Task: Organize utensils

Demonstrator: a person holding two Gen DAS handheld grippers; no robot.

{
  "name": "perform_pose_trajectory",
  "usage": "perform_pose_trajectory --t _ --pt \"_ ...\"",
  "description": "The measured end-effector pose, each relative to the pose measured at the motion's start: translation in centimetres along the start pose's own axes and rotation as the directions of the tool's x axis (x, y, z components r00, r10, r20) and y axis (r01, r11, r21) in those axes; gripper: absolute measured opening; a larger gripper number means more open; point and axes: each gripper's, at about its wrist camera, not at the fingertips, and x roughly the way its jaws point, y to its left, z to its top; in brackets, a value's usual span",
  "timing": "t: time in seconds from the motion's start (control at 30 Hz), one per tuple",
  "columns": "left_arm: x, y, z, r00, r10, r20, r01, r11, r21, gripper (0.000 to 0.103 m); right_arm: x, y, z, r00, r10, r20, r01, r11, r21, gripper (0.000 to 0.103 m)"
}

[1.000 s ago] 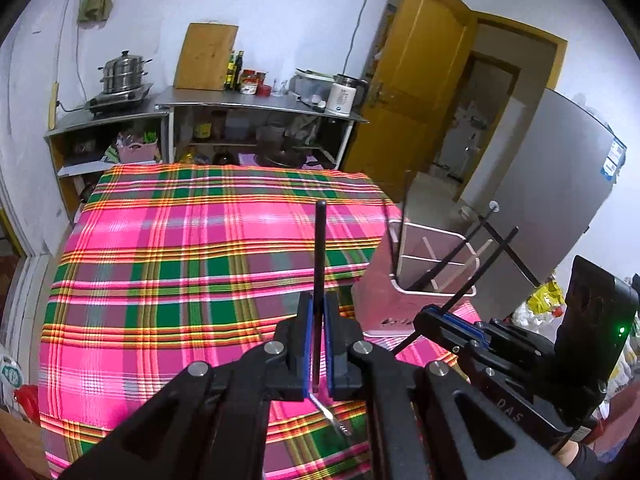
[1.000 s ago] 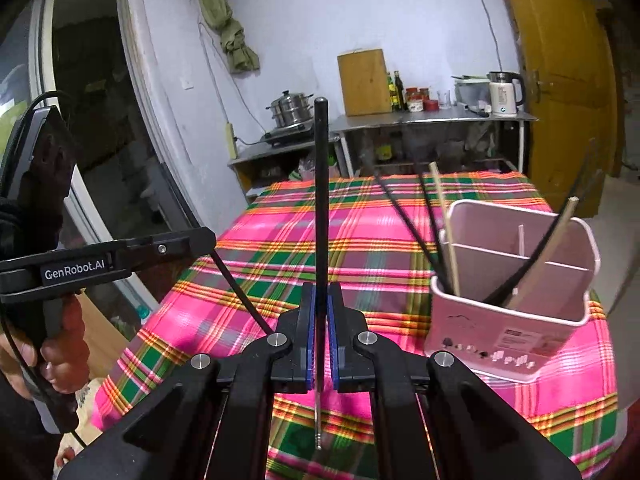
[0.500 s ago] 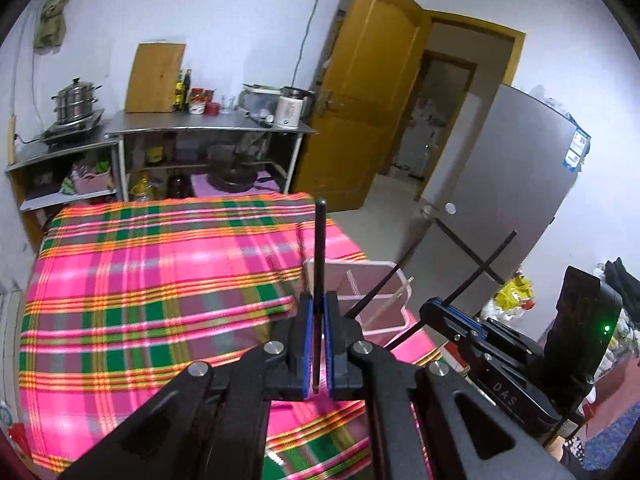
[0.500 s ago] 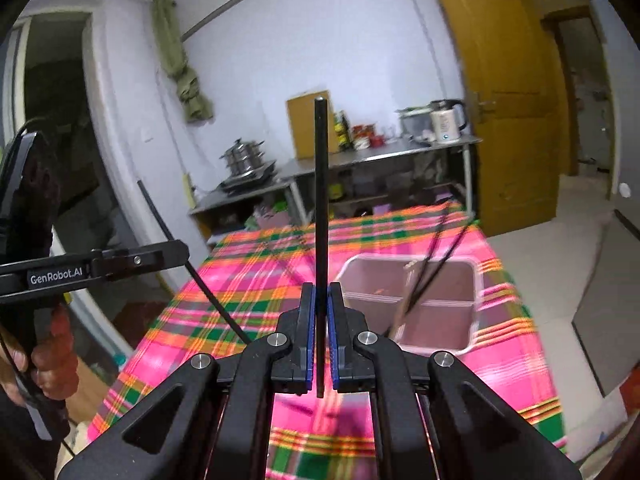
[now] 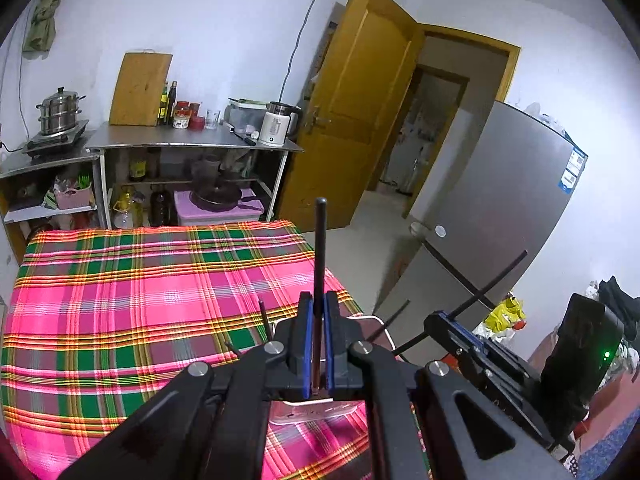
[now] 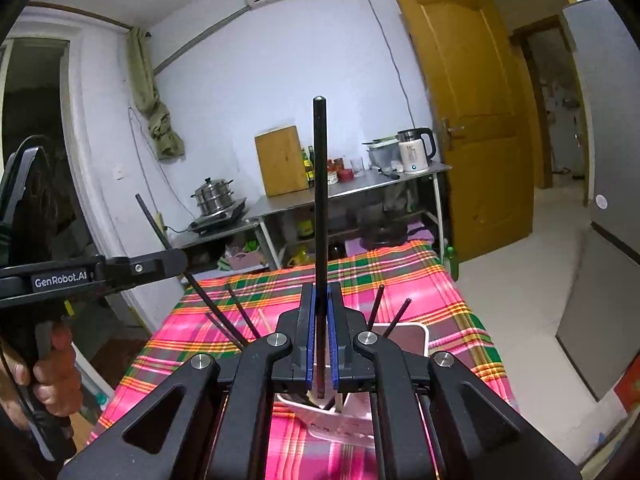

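My left gripper [image 5: 317, 320] is shut on a black chopstick [image 5: 320, 248] that stands upright between its blue pads. Below it, mostly hidden by the fingers, sits the pale pink utensil holder [image 5: 305, 411] on the plaid tablecloth [image 5: 120, 300]. My right gripper [image 6: 320, 320] is shut on a second black chopstick [image 6: 320, 200], also upright, above the holder [image 6: 414, 334]. Several dark chopsticks [image 6: 396, 312] stick out of the holder. Each gripper shows in the other's view: the right gripper [image 5: 436, 322] at the right, the left gripper [image 6: 176, 258] at the left.
A person's hand [image 6: 52, 376] grips the left handle. Beyond the table stand a steel counter [image 5: 192, 142] with a kettle [image 5: 276, 124], a cutting board and bottles, a steamer pot [image 5: 60, 110], an open yellow door [image 5: 360, 100] and a grey fridge [image 5: 500, 208].
Both grippers have risen and moved over the holder, which has dropped from beside them to beneath their fingers. Each still holds its chopstick.
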Motion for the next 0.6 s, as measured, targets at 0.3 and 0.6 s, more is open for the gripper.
perform_pose_trajectory --t 0.3,0.6 --pt "3.4 1.2 -2.4 0.997 0.009 -0.075 -0.010 1.000 -0.016 0.006 2.2 0.3 -2.5 0.999 -0.014 -0.046 0.012 0.999 -0.040 0.005" --pt "5.1 1.6 -3.8 0.993 0.015 -0.118 -0.017 1.000 -0.020 0.006 2.0 1.0 -2.5 0.998 -0.034 -0.045 0.030 0.995 -0.100 0.006"
